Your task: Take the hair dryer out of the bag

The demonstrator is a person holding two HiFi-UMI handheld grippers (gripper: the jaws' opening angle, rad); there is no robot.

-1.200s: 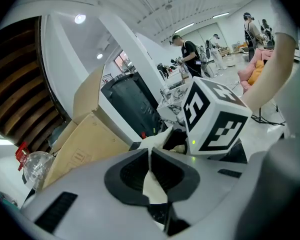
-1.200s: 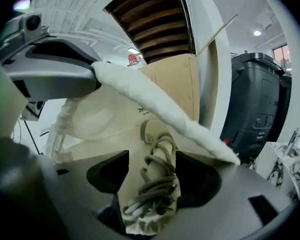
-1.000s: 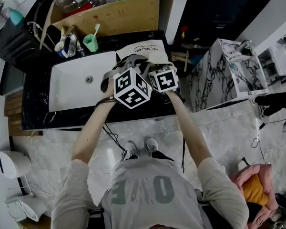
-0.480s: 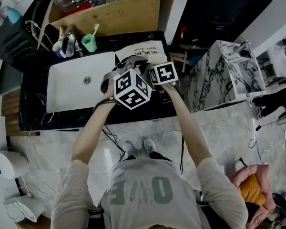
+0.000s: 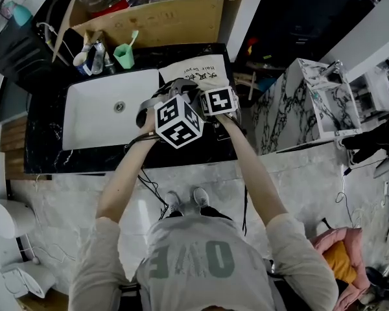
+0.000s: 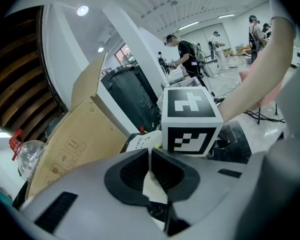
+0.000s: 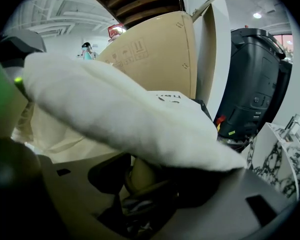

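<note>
Cream bag (image 6: 154,188) cloth is pinched between the left tool's (image 6: 150,156) closed jaws.

Dark veined counter (image 5: 52,157) with a white basin (image 5: 94,118) sunk into it

The basin takes up the left and middle of the top, its drain (image 5: 120,107) near the centre; just right of it a cream cloth bag (image 5: 198,70) with dark lettering lies on the stone, reaching to the back edge; along the back, above the basin, a green cup (image 5: 123,57) stands upright with a toothbrush in it; beside that, to the left, a huddle of small bottles and tubes (image 5: 91,56); a cardboard box (image 5: 149,21) rises behind them, though whether it rests on the counter I can't tell.
</note>
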